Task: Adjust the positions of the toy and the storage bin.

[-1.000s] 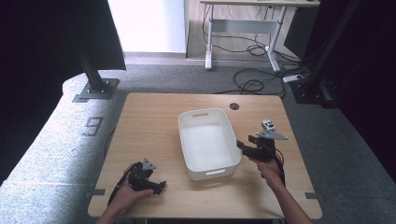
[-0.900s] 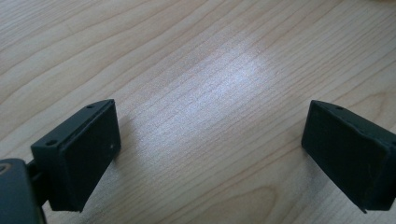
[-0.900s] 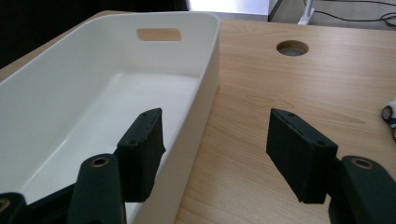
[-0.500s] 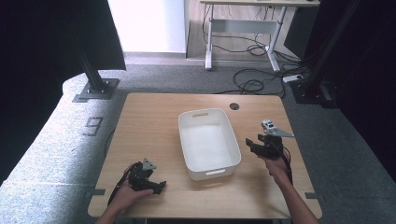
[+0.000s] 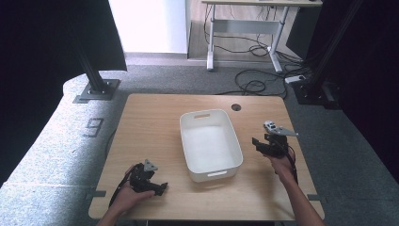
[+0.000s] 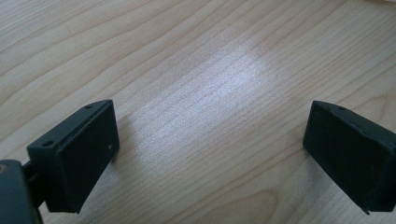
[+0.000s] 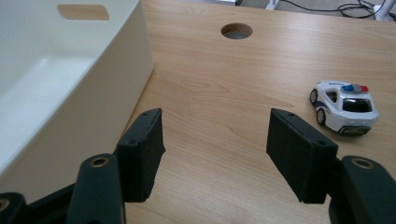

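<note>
A white plastic bin (image 5: 210, 143) stands empty in the middle of the wooden table (image 5: 155, 122). A small white toy police car (image 7: 344, 106) rests on the wood to the right of the bin, also visible from above as the car (image 5: 270, 125). My right gripper (image 7: 217, 126) is open and holds nothing. It sits low between the bin wall and the car, with the car ahead and to its right. From above, the right gripper (image 5: 262, 143) is close behind the car. My left gripper (image 6: 210, 126) is open over bare wood, and from above the left gripper (image 5: 157, 188) lies near the front left edge.
A round cable hole (image 7: 236, 30) is in the tabletop beyond the bin's far right corner. The bin has a handle slot (image 7: 83, 11) in its far wall. Black stands and cables occupy the floor around the table.
My right gripper has shifted a little to the right, away from the bin's side. The left gripper, the bin and the car have stayed put.
</note>
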